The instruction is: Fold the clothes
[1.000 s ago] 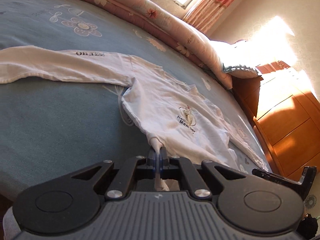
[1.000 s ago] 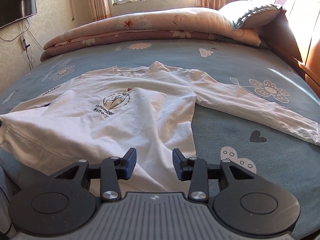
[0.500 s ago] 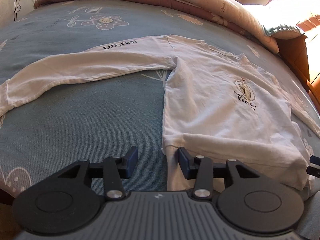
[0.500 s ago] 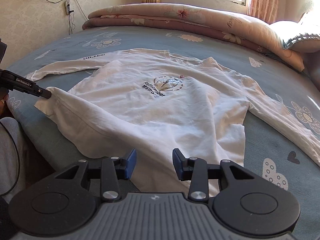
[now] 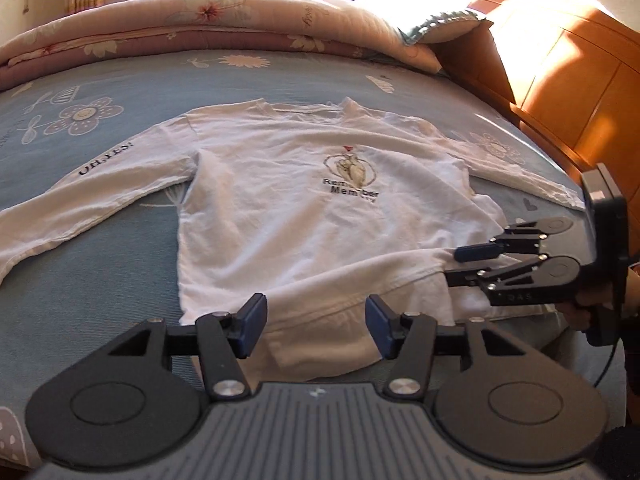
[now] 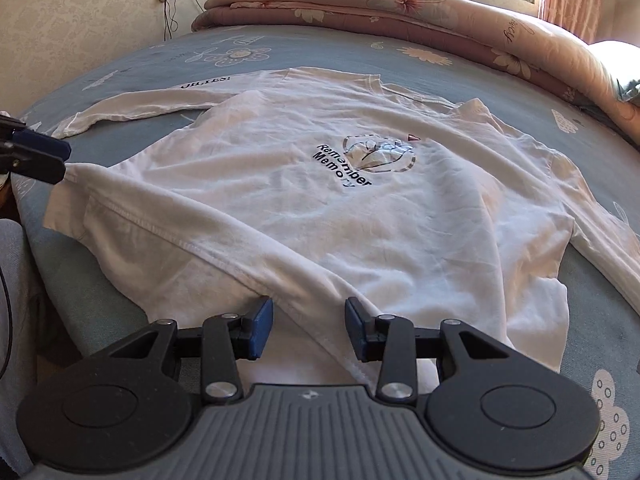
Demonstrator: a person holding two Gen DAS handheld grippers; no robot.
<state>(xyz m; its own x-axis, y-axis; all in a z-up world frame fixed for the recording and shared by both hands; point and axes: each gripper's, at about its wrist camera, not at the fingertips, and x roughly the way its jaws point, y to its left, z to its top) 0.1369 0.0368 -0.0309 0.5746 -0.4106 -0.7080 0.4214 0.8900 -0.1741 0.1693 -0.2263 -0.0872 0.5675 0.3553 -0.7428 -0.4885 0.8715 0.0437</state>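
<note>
A white shirt lies spread on the blue bed, its hem at the near edge. Left gripper and right gripper fingers gape open over the hem; rolled quilt beyond.

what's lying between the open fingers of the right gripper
In the right wrist view, the raised bottom hem of the white shirt lies between the open right gripper fingers.

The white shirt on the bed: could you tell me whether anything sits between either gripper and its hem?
Nothing visible does. The white shirt lies flat on the bed, and its hem runs between the open fingers of the left gripper and the right gripper.
</note>
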